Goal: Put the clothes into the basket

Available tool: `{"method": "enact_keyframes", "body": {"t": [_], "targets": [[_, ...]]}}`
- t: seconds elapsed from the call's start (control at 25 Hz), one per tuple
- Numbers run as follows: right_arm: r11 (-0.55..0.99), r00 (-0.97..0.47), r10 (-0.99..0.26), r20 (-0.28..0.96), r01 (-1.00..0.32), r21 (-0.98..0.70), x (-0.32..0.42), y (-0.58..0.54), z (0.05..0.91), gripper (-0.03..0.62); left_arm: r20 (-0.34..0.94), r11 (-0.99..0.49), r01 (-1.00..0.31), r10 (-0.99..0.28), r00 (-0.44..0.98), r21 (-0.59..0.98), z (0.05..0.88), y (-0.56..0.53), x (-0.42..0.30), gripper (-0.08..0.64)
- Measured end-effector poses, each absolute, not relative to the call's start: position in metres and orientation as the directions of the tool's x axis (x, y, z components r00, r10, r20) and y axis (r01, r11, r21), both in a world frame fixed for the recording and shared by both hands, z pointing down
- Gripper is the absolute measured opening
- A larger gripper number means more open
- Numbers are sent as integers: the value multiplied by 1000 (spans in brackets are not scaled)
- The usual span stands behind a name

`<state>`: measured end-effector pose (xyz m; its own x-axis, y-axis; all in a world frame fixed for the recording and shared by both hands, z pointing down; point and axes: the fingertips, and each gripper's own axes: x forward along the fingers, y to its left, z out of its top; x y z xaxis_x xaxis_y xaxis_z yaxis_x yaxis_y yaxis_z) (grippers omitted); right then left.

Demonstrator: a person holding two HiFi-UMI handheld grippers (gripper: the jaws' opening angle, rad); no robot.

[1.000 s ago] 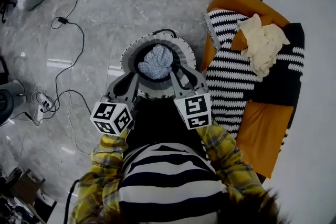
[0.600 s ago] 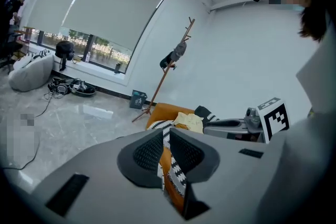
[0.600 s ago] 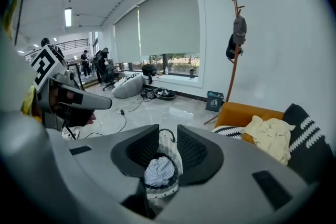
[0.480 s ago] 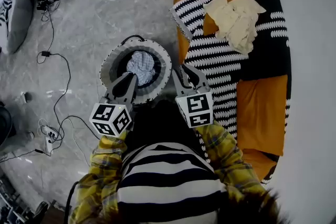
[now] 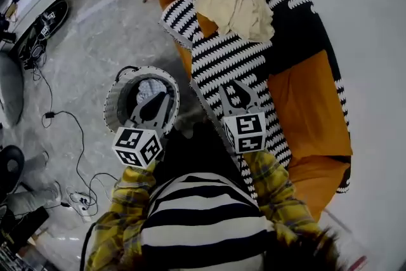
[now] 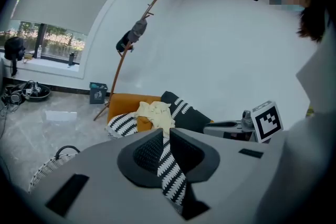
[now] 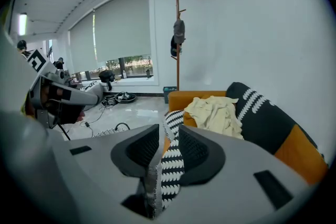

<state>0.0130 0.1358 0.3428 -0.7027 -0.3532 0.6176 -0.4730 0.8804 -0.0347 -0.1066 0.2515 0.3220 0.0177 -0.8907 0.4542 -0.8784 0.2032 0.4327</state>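
The cream clothes (image 5: pixel 235 3) lie in a heap on the orange sofa (image 5: pixel 311 105), at the top of the picture, well apart from both tools. The right hand-held gripper (image 5: pixel 237 87) is over the striped blanket (image 5: pixel 222 60), its jaws a little apart with nothing in them. The left hand-held gripper (image 5: pixel 160 101) is over the round basket (image 5: pixel 113 98) on the left, its jaws closed and empty. A checked cloth (image 5: pixel 147 89) lies in the basket. Both arms reach forward in yellow checked sleeves (image 5: pixel 273 181). The floor (image 5: pixel 82 54) is grey stone.

Bright, even daylight from the window (image 7: pixel 126 66); fisheye edges bend and darken.
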Motion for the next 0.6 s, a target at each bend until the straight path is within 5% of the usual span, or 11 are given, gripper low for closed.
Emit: {"method": "enact_keyframes", "body": {"t": [0.6], "targets": [[793,-650,-452,611,-607,-60,94,60,350,121,461,32,-904,-868,186,426,323,151,-29,49]]}}
